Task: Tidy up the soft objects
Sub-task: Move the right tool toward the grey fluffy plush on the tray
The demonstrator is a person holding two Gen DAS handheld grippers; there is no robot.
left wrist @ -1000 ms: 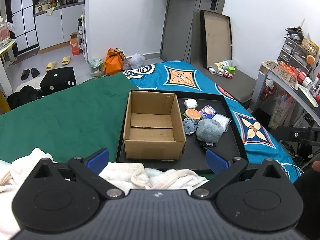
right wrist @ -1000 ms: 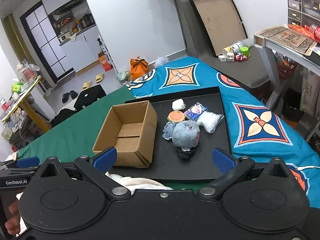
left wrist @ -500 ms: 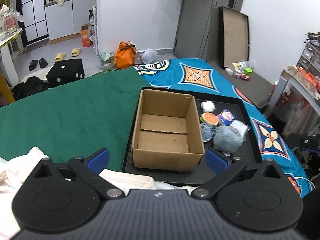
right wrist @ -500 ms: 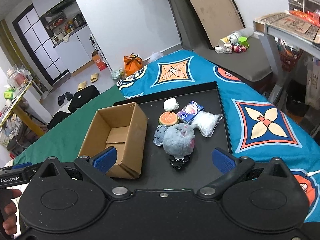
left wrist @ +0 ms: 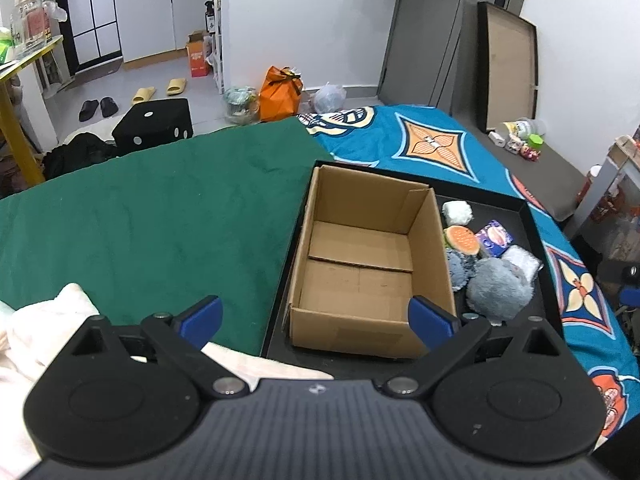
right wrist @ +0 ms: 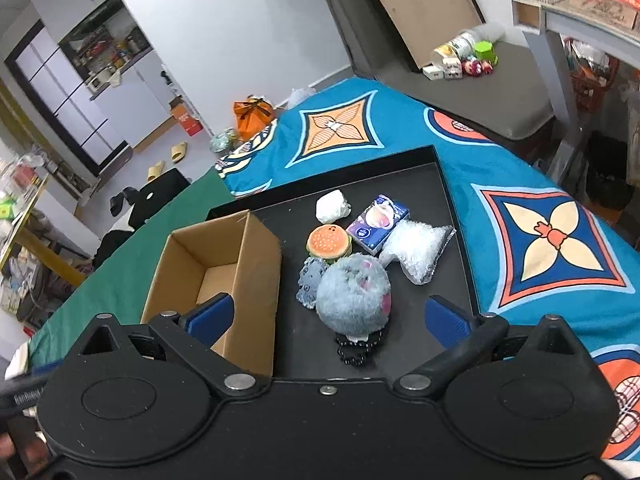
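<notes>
An open, empty cardboard box (left wrist: 362, 264) (right wrist: 216, 276) stands on the left side of a black tray (right wrist: 448, 264) (left wrist: 532, 240). Right of it lie soft things: a grey plush ball (right wrist: 352, 292) (left wrist: 500, 290), a burger toy (right wrist: 329, 241) (left wrist: 462, 238), a small blue-grey plush (right wrist: 310, 282), a white ball (right wrist: 332, 205), a tissue pack (right wrist: 378, 221) and a clear bubble bag (right wrist: 418, 248). My left gripper (left wrist: 316, 316) is open and empty, in front of the box. My right gripper (right wrist: 328, 316) is open and empty, just short of the grey plush.
The tray sits on a bed with a green cloth (left wrist: 140, 216) on the left and a blue patterned sheet (right wrist: 540, 240) on the right. White towels (left wrist: 48, 320) lie at the near left. A desk (right wrist: 580, 12) stands at the far right.
My left gripper has swung left, so the box now sits centred in its view. My right gripper has moved forward and down toward the grey plush, which looks larger.
</notes>
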